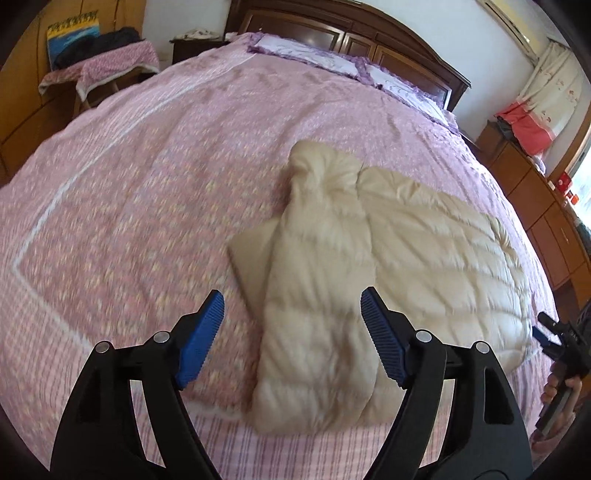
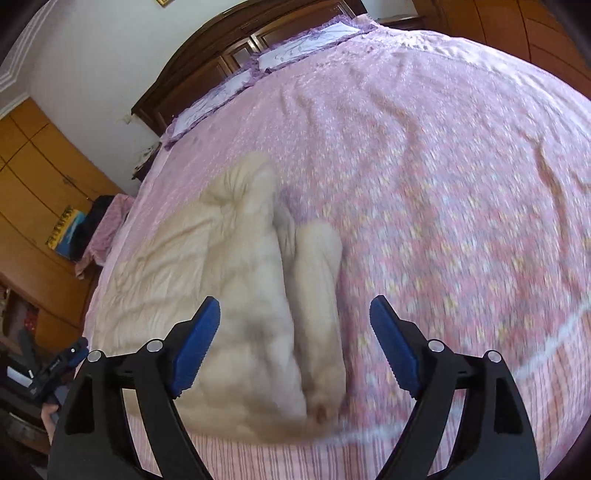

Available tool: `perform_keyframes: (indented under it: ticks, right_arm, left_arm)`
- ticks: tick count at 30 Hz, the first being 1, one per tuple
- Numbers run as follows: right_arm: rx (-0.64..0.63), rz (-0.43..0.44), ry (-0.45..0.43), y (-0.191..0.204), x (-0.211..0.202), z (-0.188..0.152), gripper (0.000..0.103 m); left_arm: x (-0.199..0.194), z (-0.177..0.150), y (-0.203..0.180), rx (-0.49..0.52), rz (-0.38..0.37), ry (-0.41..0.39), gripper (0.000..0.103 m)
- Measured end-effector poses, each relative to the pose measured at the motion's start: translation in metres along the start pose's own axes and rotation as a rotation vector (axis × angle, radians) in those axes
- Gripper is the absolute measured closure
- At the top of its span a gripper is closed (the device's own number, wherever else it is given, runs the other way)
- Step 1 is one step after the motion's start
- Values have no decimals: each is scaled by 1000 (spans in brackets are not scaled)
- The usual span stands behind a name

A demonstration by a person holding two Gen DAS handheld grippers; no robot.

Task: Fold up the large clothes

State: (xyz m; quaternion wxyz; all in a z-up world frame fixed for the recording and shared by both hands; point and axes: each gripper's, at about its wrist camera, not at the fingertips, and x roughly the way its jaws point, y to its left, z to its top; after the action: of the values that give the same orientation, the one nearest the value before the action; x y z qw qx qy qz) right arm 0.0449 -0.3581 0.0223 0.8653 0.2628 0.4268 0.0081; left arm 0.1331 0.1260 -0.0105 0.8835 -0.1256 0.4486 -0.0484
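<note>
A cream quilted puffer coat (image 1: 388,266) lies flat on the pink bed near its front edge, with its left side and sleeve folded inward over the body. In the right wrist view the same coat (image 2: 207,295) shows its right sleeve (image 2: 317,295) folded in along the edge. My left gripper (image 1: 291,332) hovers open above the coat's folded left part, with nothing between its blue pads. My right gripper (image 2: 295,339) hovers open above the coat's right edge, also holding nothing. The right gripper (image 1: 554,343) also appears at the left wrist view's far right edge, in a hand.
The pink floral bedspread (image 1: 147,192) covers a wide bed with purple-trimmed pillows (image 1: 306,55) at a dark wooden headboard (image 1: 369,33). A cloth-covered chair (image 1: 107,70) stands left of the bed. Wooden cabinets (image 1: 535,206) run along the right side under a curtained window.
</note>
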Motion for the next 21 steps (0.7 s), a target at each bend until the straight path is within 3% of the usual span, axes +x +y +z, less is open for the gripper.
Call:
perform_keyframes:
  ticks: [7, 14, 21]
  right_arm:
    - [31, 24, 56, -7, 8, -32, 20]
    - [73, 35, 81, -10, 27, -31, 19]
    - [83, 46, 100, -5, 40, -25, 18]
  left_arm:
    - [10, -23, 22, -70, 14, 37, 27]
    - [27, -33, 26, -162, -152, 68, 27]
    - [46, -40, 13, -210, -250, 113, 27]
